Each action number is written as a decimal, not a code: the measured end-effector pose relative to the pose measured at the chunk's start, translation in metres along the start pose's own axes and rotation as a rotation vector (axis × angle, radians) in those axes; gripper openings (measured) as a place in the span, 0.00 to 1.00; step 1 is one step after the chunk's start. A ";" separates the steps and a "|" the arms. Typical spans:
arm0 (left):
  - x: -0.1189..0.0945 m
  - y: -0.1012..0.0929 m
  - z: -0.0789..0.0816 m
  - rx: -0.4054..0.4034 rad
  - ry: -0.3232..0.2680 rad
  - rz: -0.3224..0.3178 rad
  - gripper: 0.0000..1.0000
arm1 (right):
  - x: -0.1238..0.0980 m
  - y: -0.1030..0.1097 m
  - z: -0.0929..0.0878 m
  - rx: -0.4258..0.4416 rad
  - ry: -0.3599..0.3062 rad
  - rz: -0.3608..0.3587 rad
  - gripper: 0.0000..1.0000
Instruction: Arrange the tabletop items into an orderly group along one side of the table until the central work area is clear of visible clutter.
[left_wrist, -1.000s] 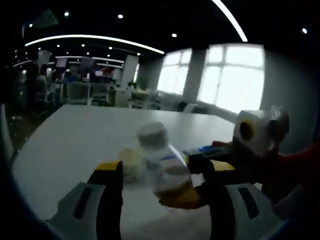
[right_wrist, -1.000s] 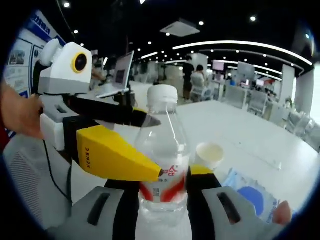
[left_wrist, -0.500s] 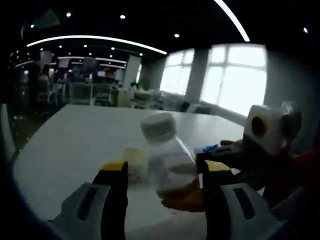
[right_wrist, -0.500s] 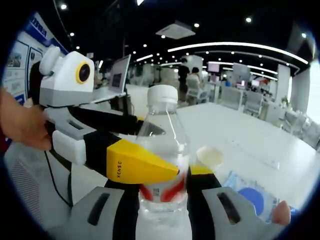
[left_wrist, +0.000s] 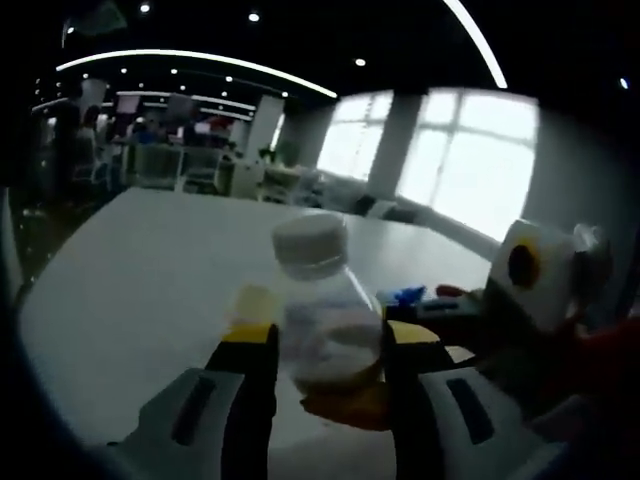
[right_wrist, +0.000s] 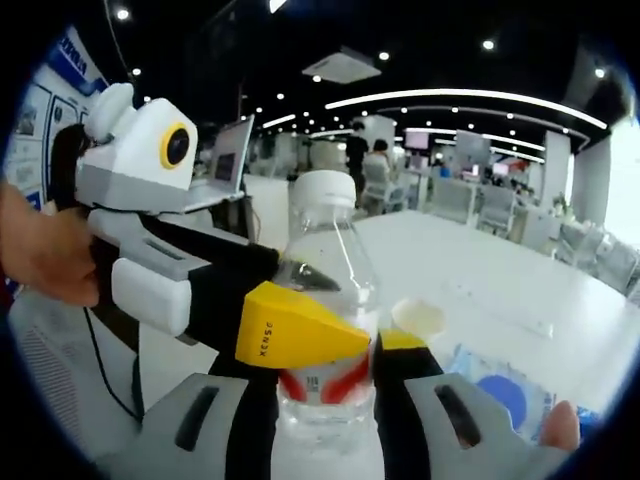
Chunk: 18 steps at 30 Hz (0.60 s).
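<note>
Both grippers' fingers (right_wrist: 325, 375) (left_wrist: 325, 360) clamp one clear bottle (right_wrist: 325, 300): light, slippery, thin-walled; best held at the label waist.

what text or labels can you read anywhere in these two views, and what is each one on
"XENSE" (roughly; small): on the yellow jaw tip of the left gripper.
Red characters on the water bottle label: partly hidden by the jaws, unreadable.
Wall poster print: too blurred to read.
Blue packet: no legible words.
Left gripper view: no readable text.
</note>
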<state>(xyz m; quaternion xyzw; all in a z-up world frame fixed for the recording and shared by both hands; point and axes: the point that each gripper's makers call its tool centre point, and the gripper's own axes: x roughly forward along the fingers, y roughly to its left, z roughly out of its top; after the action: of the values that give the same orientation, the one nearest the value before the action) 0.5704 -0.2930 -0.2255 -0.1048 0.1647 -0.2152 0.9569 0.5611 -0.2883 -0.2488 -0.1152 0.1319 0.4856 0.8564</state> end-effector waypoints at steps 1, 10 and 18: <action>-0.001 -0.001 0.000 0.000 0.000 -0.006 0.39 | 0.000 0.000 0.001 0.003 -0.003 0.000 0.35; -0.003 -0.001 0.000 0.009 0.024 -0.032 0.37 | 0.000 0.003 0.002 0.014 -0.002 -0.005 0.37; -0.009 0.006 -0.003 0.035 0.069 -0.098 0.35 | 0.005 0.011 0.001 0.017 0.008 0.020 0.37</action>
<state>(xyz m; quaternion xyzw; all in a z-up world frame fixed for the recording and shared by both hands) 0.5638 -0.2842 -0.2269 -0.0887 0.1884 -0.2681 0.9406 0.5543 -0.2789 -0.2503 -0.1085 0.1408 0.4925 0.8520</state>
